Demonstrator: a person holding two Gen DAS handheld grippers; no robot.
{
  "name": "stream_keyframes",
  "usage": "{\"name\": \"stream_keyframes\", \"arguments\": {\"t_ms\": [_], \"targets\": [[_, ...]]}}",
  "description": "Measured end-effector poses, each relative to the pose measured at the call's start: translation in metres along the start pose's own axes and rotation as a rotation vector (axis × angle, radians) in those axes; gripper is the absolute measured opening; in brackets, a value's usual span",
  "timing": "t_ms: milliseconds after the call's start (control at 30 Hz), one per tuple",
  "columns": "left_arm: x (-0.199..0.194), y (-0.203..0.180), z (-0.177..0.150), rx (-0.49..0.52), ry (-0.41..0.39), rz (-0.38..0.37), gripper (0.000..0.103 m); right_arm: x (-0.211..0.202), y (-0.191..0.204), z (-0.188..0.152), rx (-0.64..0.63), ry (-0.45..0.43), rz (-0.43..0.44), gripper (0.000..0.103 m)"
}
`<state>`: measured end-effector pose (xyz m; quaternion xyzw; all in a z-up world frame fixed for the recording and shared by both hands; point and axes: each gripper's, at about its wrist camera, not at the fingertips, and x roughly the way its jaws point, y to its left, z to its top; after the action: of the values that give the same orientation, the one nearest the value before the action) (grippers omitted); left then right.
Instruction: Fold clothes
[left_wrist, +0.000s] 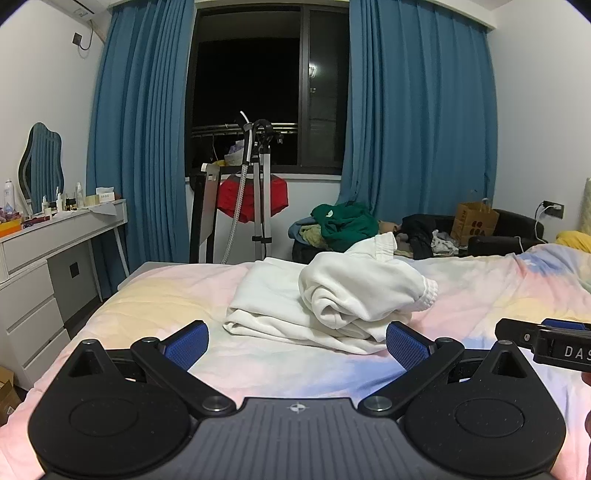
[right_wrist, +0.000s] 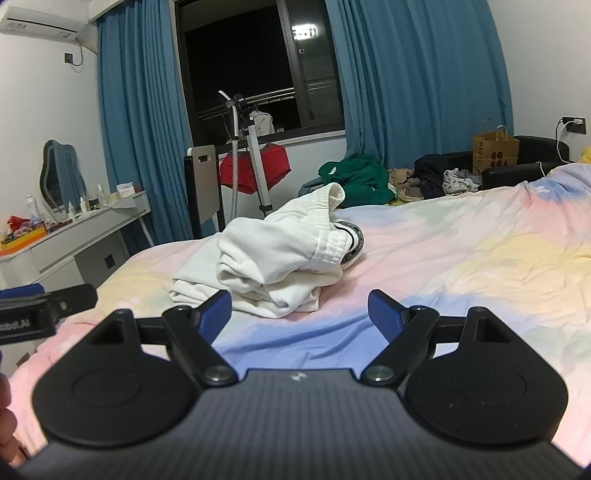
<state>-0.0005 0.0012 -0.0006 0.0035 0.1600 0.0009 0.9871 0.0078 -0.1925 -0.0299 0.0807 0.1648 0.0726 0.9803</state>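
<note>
both grippers, left gripper (left_wrist: 297, 345) and right gripper (right_wrist: 299, 314), hover spread wide and hold nothing. one white garment (left_wrist: 332, 299) lies bunched on the bed (left_wrist: 166, 295), partly doubled over, cuffs sticking up; not a neat fold.

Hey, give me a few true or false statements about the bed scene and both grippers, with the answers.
1. The left gripper is open and holds nothing. True.
2. The right gripper is clamped on the white garment. False: it is open, short of the garment.
3. The white garment lies flat and smooth on the bed. False: it sits in a bunched heap.
4. A green garment is piled beyond the bed. True.
5. The curtains are red. False: they are blue.
</note>
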Motion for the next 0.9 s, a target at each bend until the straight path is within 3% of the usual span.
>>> {"name": "stream_keyframes", "arguments": {"t_ms": [200, 333, 900], "targets": [[-0.016, 0.029, -0.010, 0.013, -0.012, 0.002, 0.103, -0.010, 0.007, -0.002, -0.017, -0.042, 0.000, 0.083], [-0.019, 0.035, -0.015, 0.028, 0.002, 0.004, 0.103, -0.003, 0.000, -0.003, 0.005, -0.022, -0.004, 0.083], [-0.014, 0.028, -0.020, 0.035, 0.014, 0.018, 0.103, -0.005, -0.007, 0.000, 0.029, -0.023, -0.015, 0.083]]}}
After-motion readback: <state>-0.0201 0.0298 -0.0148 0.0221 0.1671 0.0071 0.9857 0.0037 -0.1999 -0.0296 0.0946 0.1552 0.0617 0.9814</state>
